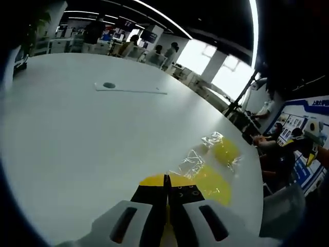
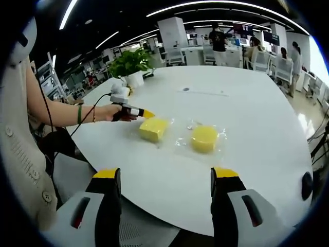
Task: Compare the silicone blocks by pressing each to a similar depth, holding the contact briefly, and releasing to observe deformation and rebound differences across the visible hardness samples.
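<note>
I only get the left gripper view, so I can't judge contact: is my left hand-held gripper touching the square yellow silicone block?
Observer: The left hand-held gripper has its shut tip at the edge of the square yellow silicone block.
Operator: Where is the other sample?
Observer: The round yellow silicone block sits beside it on clear plastic wrap, apart.
Operator: And my other gripper?
Observer: The right hand-held gripper is open, back at the white table edge.

A large white oval worktop [image 2: 267, 139] carries a square yellow silicone block [image 2: 153, 128] and a round yellow one [image 2: 204, 138] (each on clear plastic wrap), with a potted plant [image 2: 131, 64] at its far edge.
</note>
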A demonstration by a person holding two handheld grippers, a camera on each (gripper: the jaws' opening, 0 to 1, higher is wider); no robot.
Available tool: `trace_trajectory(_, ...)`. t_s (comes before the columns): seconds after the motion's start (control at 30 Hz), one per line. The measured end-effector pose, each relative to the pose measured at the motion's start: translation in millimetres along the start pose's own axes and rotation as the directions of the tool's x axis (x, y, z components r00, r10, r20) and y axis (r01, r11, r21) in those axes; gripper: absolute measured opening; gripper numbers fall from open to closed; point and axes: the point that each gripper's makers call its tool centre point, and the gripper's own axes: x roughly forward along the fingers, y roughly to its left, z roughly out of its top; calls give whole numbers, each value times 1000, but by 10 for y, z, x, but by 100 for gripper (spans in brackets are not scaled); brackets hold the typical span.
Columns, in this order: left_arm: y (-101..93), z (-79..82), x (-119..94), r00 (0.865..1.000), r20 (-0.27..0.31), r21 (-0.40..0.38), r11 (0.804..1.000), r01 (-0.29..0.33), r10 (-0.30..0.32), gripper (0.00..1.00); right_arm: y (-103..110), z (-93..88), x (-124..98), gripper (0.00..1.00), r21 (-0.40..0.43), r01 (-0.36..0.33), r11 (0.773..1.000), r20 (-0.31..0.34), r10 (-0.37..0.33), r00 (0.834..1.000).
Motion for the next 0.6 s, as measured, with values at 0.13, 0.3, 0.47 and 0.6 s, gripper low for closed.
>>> trace_trajectory(0.13, -26, 25, -2, 1000, 30, 29, 1000, 8, -9, 0, 24, 7, -15, 66, -2, -9, 1000, 3, 9, 1000)
trace_trajectory(0.3, -17, 104, -41, 998, 63, 71, 997, -5, 0, 17, 36, 12, -53, 66, -1, -6, 1000, 10, 6, 1000)
trace_trajectory(0.47, -25, 196, -133, 997, 70, 119, 992, -41, 33, 28, 54, 49, -64, 66, -9, -8, 1000, 27, 8, 1000)
trace_trajectory(0.6, -111, 297, -293, 994, 102, 139, 988, -60, 46, 41, 100, 103, -70, 66, -17, -20, 1000, 52, 21, 998)
